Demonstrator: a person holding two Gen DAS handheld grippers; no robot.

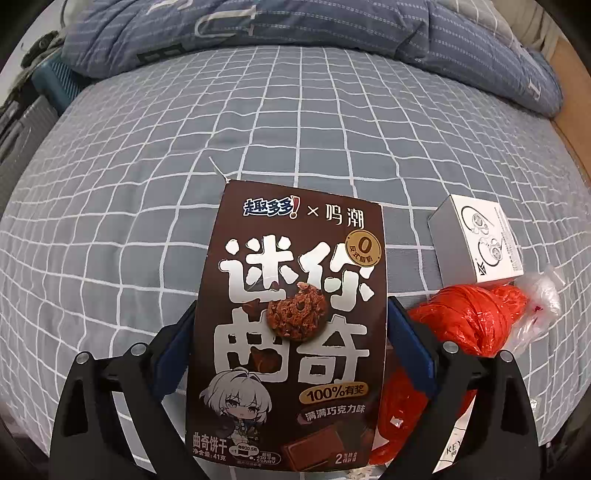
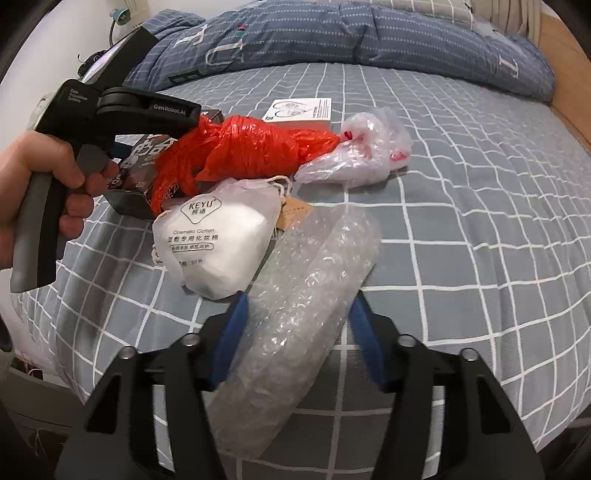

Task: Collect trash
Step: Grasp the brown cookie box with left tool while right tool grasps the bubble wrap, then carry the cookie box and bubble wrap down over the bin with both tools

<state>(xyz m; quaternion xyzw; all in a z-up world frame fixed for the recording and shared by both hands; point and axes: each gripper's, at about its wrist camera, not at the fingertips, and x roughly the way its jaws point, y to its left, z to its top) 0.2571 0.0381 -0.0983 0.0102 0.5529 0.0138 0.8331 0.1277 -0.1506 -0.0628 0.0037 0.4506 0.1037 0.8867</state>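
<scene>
My left gripper point(image 1: 291, 325) is shut on a brown cookie box point(image 1: 291, 314) and holds it upright over the bed; the box also shows in the right wrist view point(image 2: 136, 162), behind the left gripper's body point(image 2: 110, 110). My right gripper point(image 2: 297, 317) has its blue pads on either side of a roll of bubble wrap point(image 2: 295, 332) lying on the bed. A crumpled red plastic bag point(image 2: 243, 151) point(image 1: 469, 317) lies beside the box. A clear plastic bag point(image 2: 365, 151) point(image 1: 535, 306) lies to its right. A white cotton-pad pouch point(image 2: 218, 243) lies in front.
A white earphone box point(image 1: 480, 240) point(image 2: 299, 110) lies behind the red bag. The grey checked bedsheet point(image 2: 461, 240) covers the bed. A blue quilt point(image 1: 295, 26) is bunched at the far end. A wooden bed frame point(image 2: 565, 66) runs along the right.
</scene>
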